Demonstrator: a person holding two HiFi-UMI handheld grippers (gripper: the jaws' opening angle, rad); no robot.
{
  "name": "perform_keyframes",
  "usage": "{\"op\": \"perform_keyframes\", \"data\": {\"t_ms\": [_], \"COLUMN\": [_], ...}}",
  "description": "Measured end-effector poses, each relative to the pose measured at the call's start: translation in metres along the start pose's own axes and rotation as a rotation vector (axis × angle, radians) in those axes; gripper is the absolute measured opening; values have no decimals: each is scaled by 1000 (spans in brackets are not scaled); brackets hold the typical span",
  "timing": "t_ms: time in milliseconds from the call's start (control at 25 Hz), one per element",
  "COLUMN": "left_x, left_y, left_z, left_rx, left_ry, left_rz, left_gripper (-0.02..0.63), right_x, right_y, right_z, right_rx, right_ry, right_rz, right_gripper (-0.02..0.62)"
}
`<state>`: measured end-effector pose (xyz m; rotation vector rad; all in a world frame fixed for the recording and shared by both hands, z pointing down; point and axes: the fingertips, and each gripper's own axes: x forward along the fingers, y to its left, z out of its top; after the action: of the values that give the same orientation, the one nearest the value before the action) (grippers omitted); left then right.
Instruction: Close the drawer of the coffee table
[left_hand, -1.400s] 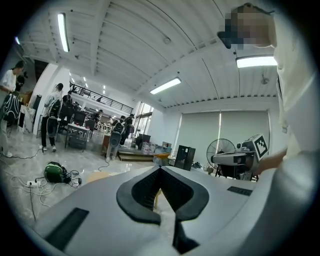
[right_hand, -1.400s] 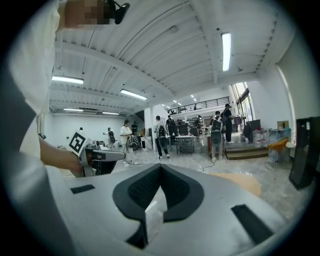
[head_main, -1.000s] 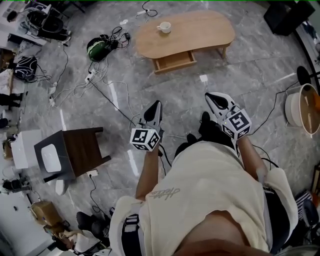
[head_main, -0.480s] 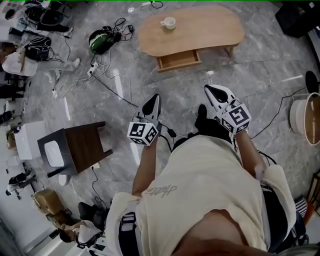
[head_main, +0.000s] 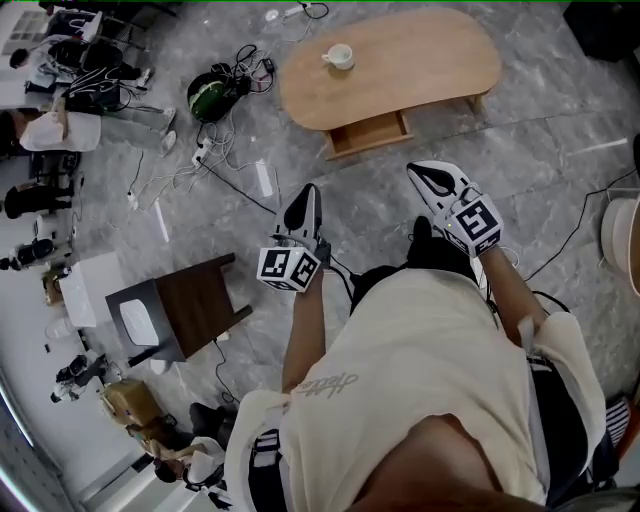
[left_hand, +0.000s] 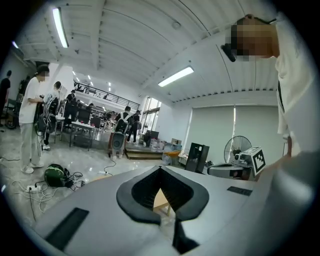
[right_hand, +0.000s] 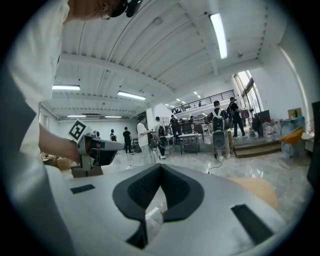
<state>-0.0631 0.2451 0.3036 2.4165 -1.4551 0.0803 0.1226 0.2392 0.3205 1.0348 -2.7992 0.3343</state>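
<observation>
An oval wooden coffee table (head_main: 400, 70) stands at the top of the head view with a white cup (head_main: 340, 57) on it. Its drawer (head_main: 368, 133) is pulled out toward me. My left gripper (head_main: 312, 190) and right gripper (head_main: 420, 172) are held in front of my body, well short of the table, both pointing toward it. Each is shut with nothing between its jaws. In the left gripper view the shut left gripper (left_hand: 161, 168) frames a sliver of the table (left_hand: 161, 201). In the right gripper view the table top (right_hand: 256, 190) lies right of the shut right gripper (right_hand: 161, 166).
A dark wooden side table (head_main: 190, 305) stands at my left. Cables and a power strip (head_main: 205, 155) trail across the grey marble floor beside a green helmet (head_main: 212, 97). A white basin (head_main: 625, 232) sits at the right edge. Several people stand at the left.
The coffee table and drawer have drifted right and a little nearer in the head view as I move. Both grippers stay shut and held out in front.
</observation>
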Motion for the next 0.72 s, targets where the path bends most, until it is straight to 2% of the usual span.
{"op": "perform_keyframes", "data": {"t_ms": [280, 400, 720], "left_x": [31, 48, 91], "left_y": [17, 30, 72], "left_z": [5, 12, 19], "left_rx": [-11, -38, -4], "left_ry": [20, 19, 17], "left_rz": [13, 2, -81], "left_gripper": [5, 5, 5], "right_x": [25, 41, 83], "right_y": [-30, -47, -65], "right_z": [9, 14, 10], "right_rx": [37, 38, 38], "right_ry": [-1, 6, 39], "right_rz": [32, 17, -62], "right_gripper": [-3, -3, -3]}}
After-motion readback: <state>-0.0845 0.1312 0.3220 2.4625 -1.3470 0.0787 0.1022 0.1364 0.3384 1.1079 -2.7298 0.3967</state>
